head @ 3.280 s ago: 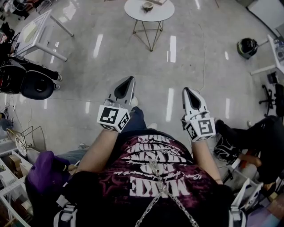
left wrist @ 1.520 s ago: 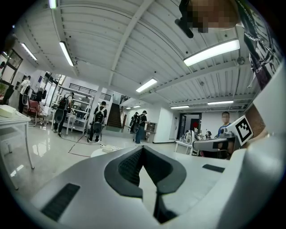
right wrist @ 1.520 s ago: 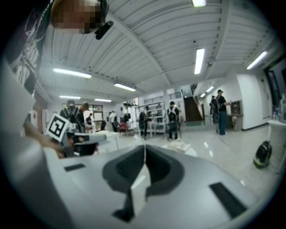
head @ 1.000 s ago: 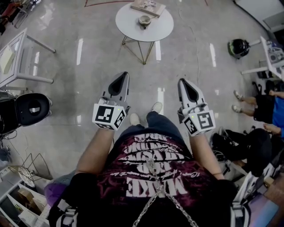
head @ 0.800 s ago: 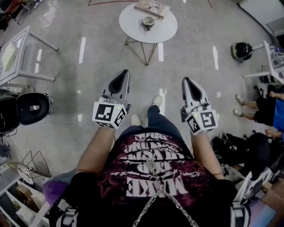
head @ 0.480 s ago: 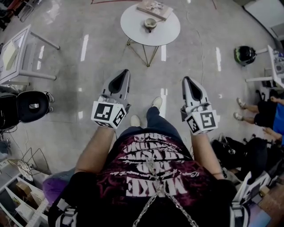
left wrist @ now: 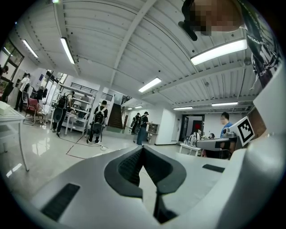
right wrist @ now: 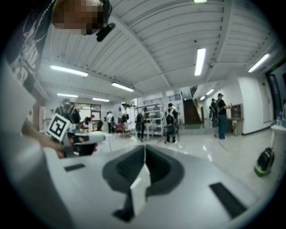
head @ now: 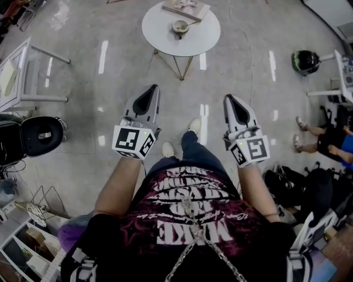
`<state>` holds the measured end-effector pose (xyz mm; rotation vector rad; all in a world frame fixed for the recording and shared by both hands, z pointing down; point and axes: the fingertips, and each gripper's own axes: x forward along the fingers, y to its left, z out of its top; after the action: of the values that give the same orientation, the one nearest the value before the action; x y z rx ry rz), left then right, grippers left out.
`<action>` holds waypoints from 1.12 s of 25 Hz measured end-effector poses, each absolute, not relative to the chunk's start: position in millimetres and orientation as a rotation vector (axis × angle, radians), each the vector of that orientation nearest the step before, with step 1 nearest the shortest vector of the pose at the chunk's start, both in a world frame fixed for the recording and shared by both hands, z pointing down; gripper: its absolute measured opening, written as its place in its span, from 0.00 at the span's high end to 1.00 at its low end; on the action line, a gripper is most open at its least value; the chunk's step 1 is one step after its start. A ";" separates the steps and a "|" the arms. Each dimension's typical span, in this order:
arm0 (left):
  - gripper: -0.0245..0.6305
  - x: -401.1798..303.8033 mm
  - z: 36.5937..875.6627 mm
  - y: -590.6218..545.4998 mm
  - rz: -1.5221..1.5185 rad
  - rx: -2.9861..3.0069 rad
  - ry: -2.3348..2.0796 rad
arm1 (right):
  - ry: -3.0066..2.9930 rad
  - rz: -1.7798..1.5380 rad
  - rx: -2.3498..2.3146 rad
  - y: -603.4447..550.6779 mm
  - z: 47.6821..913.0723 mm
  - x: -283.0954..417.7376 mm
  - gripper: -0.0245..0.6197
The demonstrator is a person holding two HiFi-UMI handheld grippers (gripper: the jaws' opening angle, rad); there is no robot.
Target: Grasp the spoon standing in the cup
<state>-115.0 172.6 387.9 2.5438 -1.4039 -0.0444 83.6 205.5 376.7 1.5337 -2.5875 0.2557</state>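
Observation:
In the head view a small cup with a spoon leaning out of it stands on a round white table far ahead on the floor. Both grippers are held at waist height, well short of the table. My left gripper is shut with nothing in it, its tips meeting. My right gripper is also shut and empty, jaws closed together. Neither gripper view shows the cup; both look across the hall.
A book lies on the table behind the cup. A white desk and black chair stand left, shelving at lower left. A helmet, seated people and bags are on the right. Standing people are across the hall.
The round table has shifted down in the head view and looks a little nearer than 3.3 s ago. Both grippers keep the same shut pose in front of the body.

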 end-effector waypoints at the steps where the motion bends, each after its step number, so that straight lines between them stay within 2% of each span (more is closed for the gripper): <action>1: 0.93 -112.8 389.0 169.9 -0.040 2.542 -1.402 | -2.586 0.259 1.538 202.5 377.3 86.8 0.91; 28: 0.93 -54.8 388.6 96.8 0.004 2.529 -1.462 | -2.639 0.341 1.501 135.0 388.8 151.0 0.91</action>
<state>-54.8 96.8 388.6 2.5295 -1.4620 0.0037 151.0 135.0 388.8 1.5006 -2.6395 0.3409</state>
